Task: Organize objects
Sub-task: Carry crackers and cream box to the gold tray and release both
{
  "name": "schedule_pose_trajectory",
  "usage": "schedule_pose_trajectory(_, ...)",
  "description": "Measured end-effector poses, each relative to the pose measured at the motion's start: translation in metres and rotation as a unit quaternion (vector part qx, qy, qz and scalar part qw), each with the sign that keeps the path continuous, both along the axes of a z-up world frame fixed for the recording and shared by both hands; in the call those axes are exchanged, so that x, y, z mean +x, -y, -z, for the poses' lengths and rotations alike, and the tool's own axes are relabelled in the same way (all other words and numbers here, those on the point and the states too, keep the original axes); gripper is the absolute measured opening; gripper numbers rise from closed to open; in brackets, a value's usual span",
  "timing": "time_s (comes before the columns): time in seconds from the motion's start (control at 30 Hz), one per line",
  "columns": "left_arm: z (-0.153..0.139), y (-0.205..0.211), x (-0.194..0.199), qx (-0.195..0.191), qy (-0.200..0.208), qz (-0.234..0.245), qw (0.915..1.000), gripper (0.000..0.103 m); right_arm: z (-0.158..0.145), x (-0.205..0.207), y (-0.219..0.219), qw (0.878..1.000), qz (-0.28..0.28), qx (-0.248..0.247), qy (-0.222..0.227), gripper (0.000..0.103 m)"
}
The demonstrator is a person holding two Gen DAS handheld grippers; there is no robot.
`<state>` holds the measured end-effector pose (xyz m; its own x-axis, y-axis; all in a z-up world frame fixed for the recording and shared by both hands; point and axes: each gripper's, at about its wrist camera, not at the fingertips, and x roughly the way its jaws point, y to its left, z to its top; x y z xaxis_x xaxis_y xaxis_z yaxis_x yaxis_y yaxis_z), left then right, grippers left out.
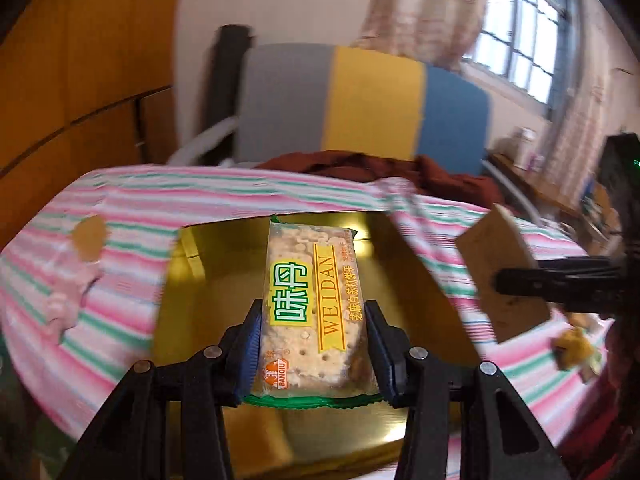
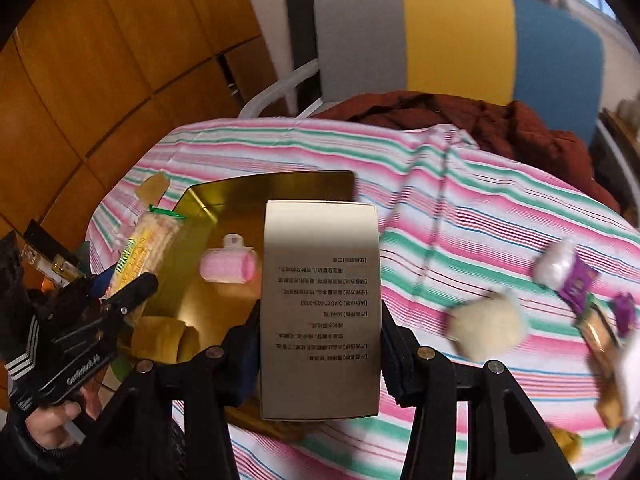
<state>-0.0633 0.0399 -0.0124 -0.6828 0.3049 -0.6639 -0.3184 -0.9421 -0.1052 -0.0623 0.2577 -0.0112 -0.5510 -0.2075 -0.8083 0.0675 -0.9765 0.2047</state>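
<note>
both tongs are clenched on something. the left gripper (image 1: pixel 314 344) grasps a clear packet of pale crackers with a yellow and green label (image 1: pixel 310 308) between its blue pads, holding it above the shiny gold rectangular tray (image 1: pixel 208 280). the right gripper (image 2: pixel 320 344) grasps a grey cardboard box with small printed text (image 2: pixel 320 312) by its two long sides, and this box hangs over the right edge of the same tray. in the right wrist view the left gripper shows at the left side, held by a hand (image 2: pixel 48 424) in a black sleeve with white stripes.

inside the tray lie a small pink cylinder with a pale cap (image 2: pixel 228 266) and a yellow rounded object (image 2: pixel 164 338). the tray stands on a table covered with a pink, green and white striped cloth (image 2: pixel 460 220). to the right on the cloth are a fluffy cream ball (image 2: pixel 486 330), a purple and white packet (image 2: pixel 568 274) and more blurred snack packets (image 2: pixel 608 360). behind the table is a dark red garment (image 2: pixel 500 124) and a chair with a grey, yellow and blue backrest (image 2: pixel 456 40)
</note>
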Motion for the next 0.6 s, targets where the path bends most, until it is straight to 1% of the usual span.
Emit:
schedule_pose_trajectory(0.1, 0.013, 0.022, -0.016, -0.011, 0.016, -0.035, 0.9992, 0.048, 0.006, -0.014, 0.011, 1.000, -0.007, 0.006, 0.004, 0.051)
schedule_pose_trajectory(0.2, 0.022, 0.033, -0.022, -0.019, 0.022, -0.052, 0.9982, 0.048, 0.014, -0.032, 0.028, 1.000, -0.011, 0.017, 0.013, 0.051)
schedule_pose_trajectory(0.4, 0.037, 0.043, -0.025, -0.019, 0.035, -0.067, 0.9969, 0.048, 0.023, -0.045, 0.040, 1.000, -0.009, 0.023, 0.019, 0.051)
schedule_pose_trajectory(0.6, 0.038, 0.043, -0.028, -0.014, 0.036, -0.076, 0.9964, 0.048, 0.028, -0.052, 0.051, 0.999, 0.002, 0.033, 0.011, 0.052)
